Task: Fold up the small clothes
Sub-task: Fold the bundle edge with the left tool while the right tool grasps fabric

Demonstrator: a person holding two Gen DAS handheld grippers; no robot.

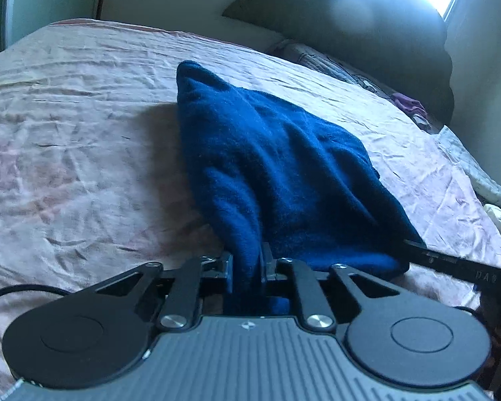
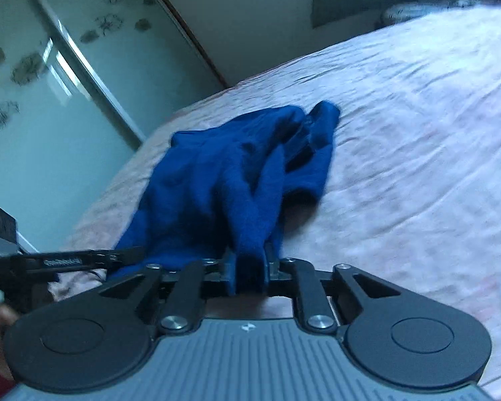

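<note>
On the left, the left gripper (image 1: 247, 267) has its fingers (image 1: 228, 269) clenched on a bunched edge of the blue garment (image 1: 274, 167), with the fleecy cloth pinched between the pads. From there the garment stretches away across the pink bedsheet (image 1: 83, 133), rumpled and partly raised off the bed. Further right, the right gripper (image 2: 250, 267) grasps another fold of the same garment (image 2: 223, 173), its fingers (image 2: 270, 264) pressed onto the cloth at the near edge. In the right wrist view a sleeve-like end lies loose on the sheet (image 2: 417, 133) at the far side. A pile of other clothes (image 1: 407, 103) sits by the dark headboard (image 1: 367, 26). No containers show anywhere around the bed.
</note>
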